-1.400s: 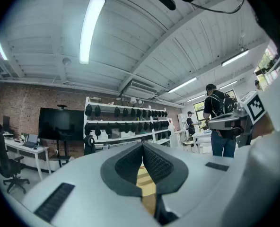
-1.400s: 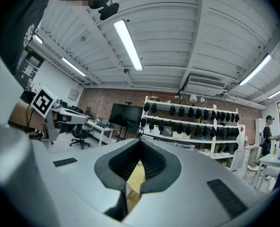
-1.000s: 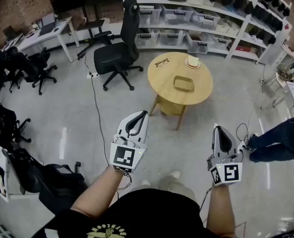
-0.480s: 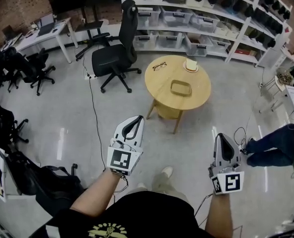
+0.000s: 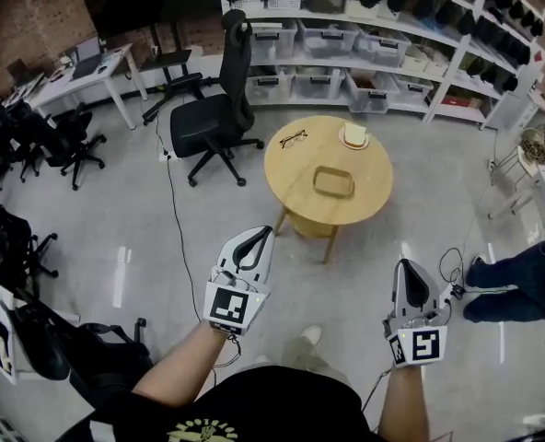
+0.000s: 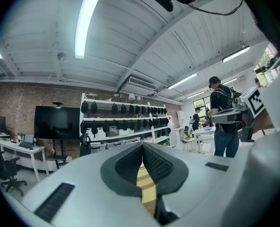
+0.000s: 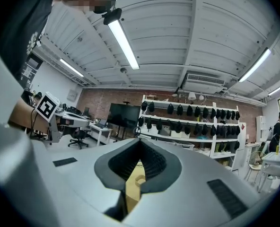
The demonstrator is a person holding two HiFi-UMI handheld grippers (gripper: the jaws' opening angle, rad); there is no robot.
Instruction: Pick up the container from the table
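Container (image 5: 333, 182): on table (image 5: 286, 178) centre, well ahead of you, out of reach
Left gripper (image 5: 264, 234): jaws together, empty, levelled at table for approach
Right gripper (image 5: 404, 265): likewise closed, empty; open yours before grasping

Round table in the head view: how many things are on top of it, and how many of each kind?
Container: 1
Pair of glasses: 1
Small round dish: 1 (something pale sits on it, too small to tell what)
Total: 3
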